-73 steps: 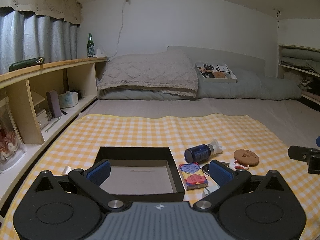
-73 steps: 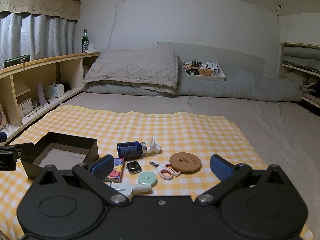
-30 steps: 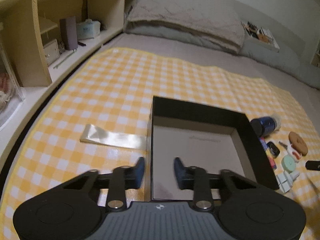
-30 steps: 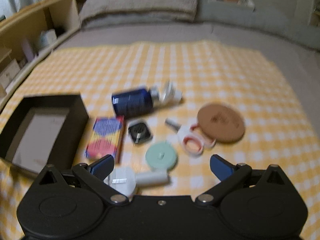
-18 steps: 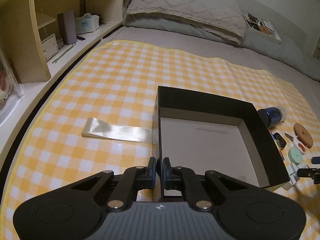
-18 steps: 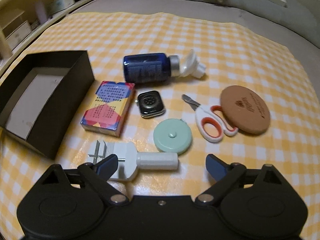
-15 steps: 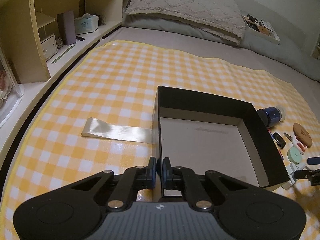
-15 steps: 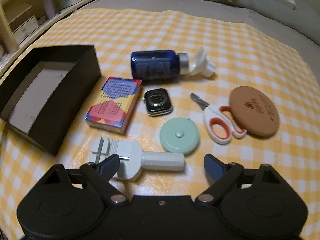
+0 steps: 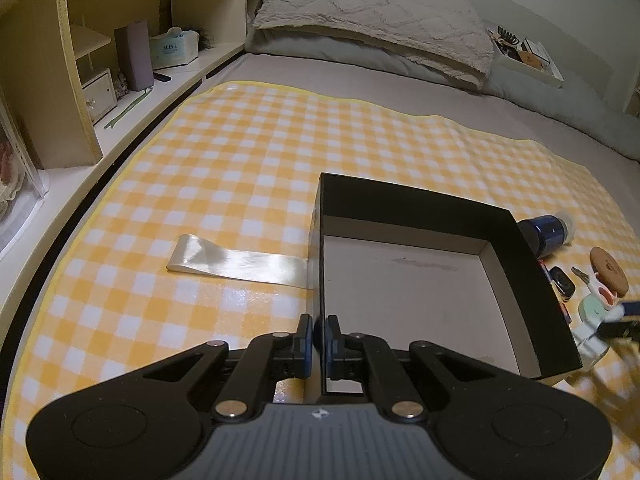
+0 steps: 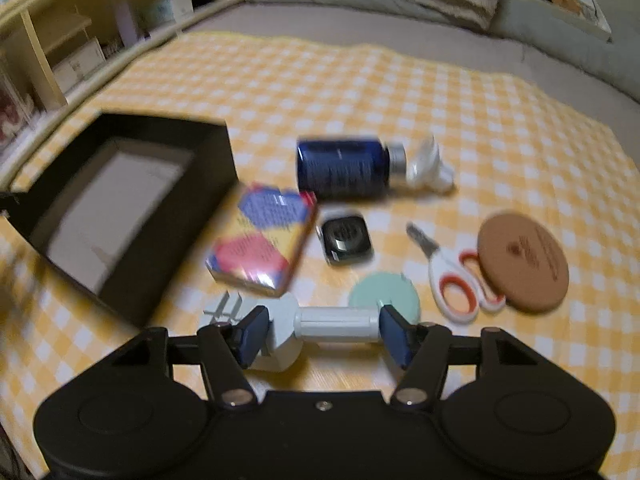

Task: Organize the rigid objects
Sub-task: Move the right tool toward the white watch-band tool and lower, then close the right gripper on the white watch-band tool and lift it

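A black open box (image 9: 412,200) with a pale floor lies on the yellow checked cloth (image 9: 240,160). My left gripper (image 9: 316,336) is shut on the box's near left wall, one pad on each side. In the right wrist view the box (image 10: 192,184) is at the left. My right gripper (image 10: 322,334) is closing around a white tool (image 10: 336,322) that lies crosswise between its pads; I see no firm press. Beyond it lie a colourful card box (image 10: 260,236), a blue bottle (image 10: 344,168), a black watch face (image 10: 346,238), a mint tape measure (image 10: 384,288), scissors (image 10: 452,276) and a brown disc (image 10: 524,260).
A shiny pale ribbon strip (image 9: 236,264) lies on the cloth left of the box. A wooden shelf unit (image 9: 80,80) with small items runs along the left edge of the bed. Pillows (image 9: 380,20) and a white tray (image 9: 528,56) sit at the far end.
My left gripper went from open to shut on the box wall. My right gripper dropped toward the white tool and its jaws narrowed around it.
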A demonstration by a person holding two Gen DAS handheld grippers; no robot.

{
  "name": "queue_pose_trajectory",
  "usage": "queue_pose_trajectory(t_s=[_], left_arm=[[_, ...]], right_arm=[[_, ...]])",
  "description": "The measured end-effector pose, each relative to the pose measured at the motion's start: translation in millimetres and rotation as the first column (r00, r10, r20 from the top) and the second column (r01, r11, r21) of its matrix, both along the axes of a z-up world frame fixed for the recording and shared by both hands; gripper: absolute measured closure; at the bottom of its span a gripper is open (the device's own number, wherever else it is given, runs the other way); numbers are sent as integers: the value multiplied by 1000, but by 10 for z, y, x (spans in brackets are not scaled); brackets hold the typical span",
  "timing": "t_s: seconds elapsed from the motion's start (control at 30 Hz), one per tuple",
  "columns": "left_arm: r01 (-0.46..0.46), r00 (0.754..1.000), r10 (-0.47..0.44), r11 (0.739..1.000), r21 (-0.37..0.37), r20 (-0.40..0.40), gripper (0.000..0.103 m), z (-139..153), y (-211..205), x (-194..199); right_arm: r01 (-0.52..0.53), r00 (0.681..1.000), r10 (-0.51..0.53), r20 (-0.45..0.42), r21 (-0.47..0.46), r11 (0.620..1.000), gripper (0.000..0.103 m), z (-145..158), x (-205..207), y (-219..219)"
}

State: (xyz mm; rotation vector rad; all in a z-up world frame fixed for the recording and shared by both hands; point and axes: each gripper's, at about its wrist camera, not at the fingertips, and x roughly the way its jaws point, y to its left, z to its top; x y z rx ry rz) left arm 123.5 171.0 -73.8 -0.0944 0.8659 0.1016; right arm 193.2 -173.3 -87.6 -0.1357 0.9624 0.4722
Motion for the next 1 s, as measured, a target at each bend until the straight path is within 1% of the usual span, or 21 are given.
queue_pose_trajectory(t_s=[0.13, 0.2, 0.23, 0.27, 0.33, 0.4, 0.43, 0.47, 0.5, 0.53, 0.57, 0.63, 0.7, 0.77, 0.8, 0.87, 0.93, 1.0], left_arm=[[-9, 1000, 9, 1000, 10, -5, 97, 5, -15, 23], [-13, 1000, 13, 1000, 16, -8, 98, 10, -22, 37], [-15, 1000, 15, 1000, 19, -8, 98, 11, -27, 40], [-17, 1000, 17, 1000, 20, -10, 98, 11, -27, 42], [-17, 1000, 17, 1000, 25, -10, 98, 10, -31, 43], [-20, 1000, 20, 1000, 19, -11, 98, 12, -33, 44], [-21, 1000, 21, 1000, 15, -11, 98, 13, -26, 42], [-22, 1000, 23, 1000, 12, -11, 97, 16, -23, 42], [-21, 1000, 21, 1000, 10, -11, 97, 18, -25, 39], [-18, 1000, 18, 1000, 11, -11, 97, 15, -17, 41], [-15, 1000, 15, 1000, 9, -10, 97, 14, -16, 39], [-9, 1000, 9, 1000, 3, -11, 97, 2, 9, 35], [-4, 1000, 4, 1000, 0, -13, 97, -6, 19, 32], [-1, 1000, 1, 1000, 2, -12, 97, -3, 20, 32], [0, 1000, 0, 1000, 4, -12, 97, -1, 17, 31], [2, 1000, -2, 1000, 7, -12, 96, -2, 9, 27], [1, 1000, -1, 1000, 7, -14, 96, -4, 7, 25], [1, 1000, -1, 1000, 4, -16, 96, -7, 10, 23]], right_arm=[[15, 999, -18, 50, 59, 998, 42, 258, 40, 102], [34, 997, -40, 62, 102, 994, 65, 376, 84, 178], [48, 997, -55, 58, 129, 991, 95, 408, 120, 206], [66, 997, -73, 40, 159, 985, 100, 439, 168, 239], [99, 994, -105, 26, 174, 980, 99, 463, 235, 340], [92, 994, -100, 40, 159, 983, 95, 474, 267, 461], [83, 995, -91, 46, 148, 986, 84, 476, 283, 522], [79, 995, -86, 48, 137, 987, 63, 473, 296, 564], [80, 995, -86, 49, 119, 990, 55, 471, 303, 600], [73, 996, -78, 48, 97, 993, 50, 456, 310, 630], [64, 997, -68, 43, 83, 994, 50, 426, 316, 635], [73, 997, -73, -5, 63, 995, 50, 328, 328, 580], [129, 989, -123, -86, 68, 989, 50, 228, 386, 490], [182, 973, -166, -158, 89, 979, 51, 137, 442, 409], [200, 968, -181, -176, 93, 976, 52, 104, 463, 389], [198, 969, -181, -169, 89, 976, 52, 63, 462, 406], [173, 975, -158, -159, 85, 981, 52, 59, 475, 449], [159, 975, -144, -172, 79, 984, 53, 43, 488, 492]])
